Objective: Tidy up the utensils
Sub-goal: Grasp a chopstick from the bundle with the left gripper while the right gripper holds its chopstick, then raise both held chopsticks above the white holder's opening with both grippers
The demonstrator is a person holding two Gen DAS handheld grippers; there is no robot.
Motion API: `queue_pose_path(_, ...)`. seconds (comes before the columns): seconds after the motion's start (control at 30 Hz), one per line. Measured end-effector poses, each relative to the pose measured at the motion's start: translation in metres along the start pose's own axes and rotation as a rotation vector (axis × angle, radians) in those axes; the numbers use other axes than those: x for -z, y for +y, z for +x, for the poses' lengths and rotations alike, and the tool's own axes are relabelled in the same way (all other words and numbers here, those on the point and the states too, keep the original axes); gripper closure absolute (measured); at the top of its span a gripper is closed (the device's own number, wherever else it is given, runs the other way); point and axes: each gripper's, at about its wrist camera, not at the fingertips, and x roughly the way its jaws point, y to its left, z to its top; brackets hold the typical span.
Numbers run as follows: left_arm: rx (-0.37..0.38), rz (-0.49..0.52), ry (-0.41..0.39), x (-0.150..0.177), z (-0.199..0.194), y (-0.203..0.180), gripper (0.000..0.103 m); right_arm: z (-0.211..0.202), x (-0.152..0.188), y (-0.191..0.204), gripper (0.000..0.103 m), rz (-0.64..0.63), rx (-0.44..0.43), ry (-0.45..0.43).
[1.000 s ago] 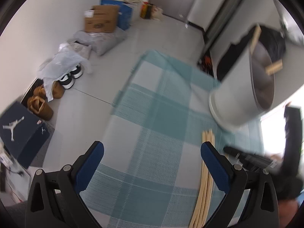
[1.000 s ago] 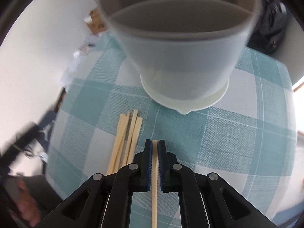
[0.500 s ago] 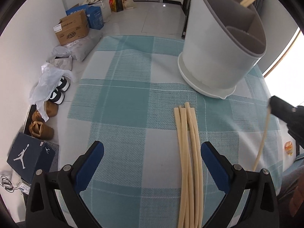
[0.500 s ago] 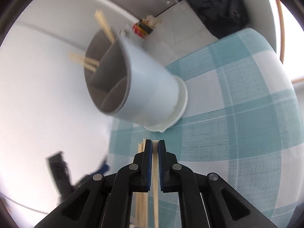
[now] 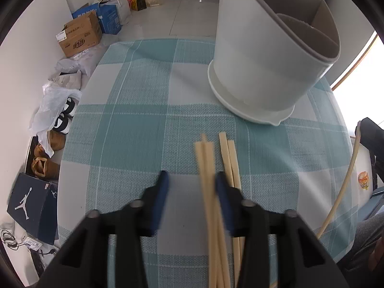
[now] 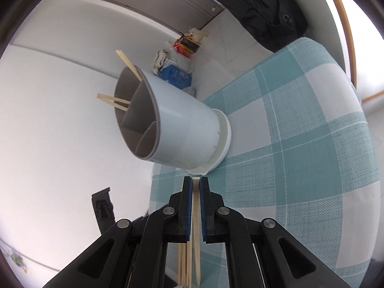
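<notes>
Several pale wooden chopsticks [image 5: 207, 165] lie on the teal-checked tablecloth [image 5: 134, 120] in front of a white utensil holder [image 5: 268, 72] with grey compartments. My left gripper [image 5: 192, 180] points down over them, its jaws closing. Two or three sticks lie between the jaws, close to the right finger, with a gap on the left side. My right gripper [image 6: 196, 183] is shut on one chopstick [image 6: 196, 206], held off the table and aimed toward the holder [image 6: 182, 129]. That gripper [image 5: 370, 134] and its stick [image 5: 345, 187] also show at the right edge of the left wrist view. A few chopsticks [image 6: 128, 66] stand in the holder's far compartment.
On the floor left of the table lie a cardboard box [image 5: 81, 36], plastic bags, shoes and a dark shoe box [image 5: 28, 199]. A dark jacket [image 6: 259, 7] hangs beyond the table. The table's edge runs close on the left and right.
The left gripper's jaws have narrowed from wide apart to close around the lying chopsticks, and it moved nearer the holder. The right gripper swung and rolled with its chopstick, away from the holder's rim.
</notes>
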Motion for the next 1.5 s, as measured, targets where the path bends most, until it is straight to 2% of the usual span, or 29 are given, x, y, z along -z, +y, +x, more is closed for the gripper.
queue_pose_path(0.03, 0.018, -0.006, -0.001, -0.001, 0.001, -0.002, 0.093, 0.0, 0.0, 0.002, 0.098, -0.007, 0.004, 0.0)
queue_pose_path(0.23, 0.116, -0.06, -0.006, 0.0, -0.001, 0.002, 0.1, 0.004, -0.001, 0.01, 0.098, -0.029, 0.012, -0.005)
queue_pose_path(0.5, 0.185, -0.075, -0.029, -0.001, -0.01, 0.0, 0.1, 0.0, 0.0, 0.01, 0.098, -0.032, 0.014, -0.015)
queue_pose_path(0.67, 0.199, -0.084, -0.068, 0.0, -0.021, 0.001, 0.1, -0.001, 0.001, 0.015, 0.098, -0.055, 0.018, -0.023)
queue_pose_path(0.8, 0.236, -0.116, -0.134, 0.001, -0.035, 0.004, 0.1, -0.004, 0.005, 0.026, 0.098, -0.103, 0.017, -0.048)
queue_pose_path(0.93, 0.266, -0.101, -0.221, 0.003, -0.058, -0.002, 0.1, -0.011, 0.012, 0.045, 0.098, -0.203, 0.033, -0.09)
queue_pose_path(1.1, 0.258, -0.066, -0.318, 0.008, -0.083, -0.013, 0.1, -0.017, 0.025, 0.066, 0.098, -0.31, 0.045, -0.143)
queue_pose_path(1.27, 0.267, -0.029, -0.373, 0.012, -0.102, -0.02, 0.1, -0.023, 0.037, 0.08, 0.098, -0.372, 0.07, -0.2)
queue_pose_path(1.5, 0.267, 0.006, -0.41, 0.015, -0.114, -0.015, 0.1, -0.032, 0.045, 0.097, 0.098, -0.436, 0.077, -0.253)
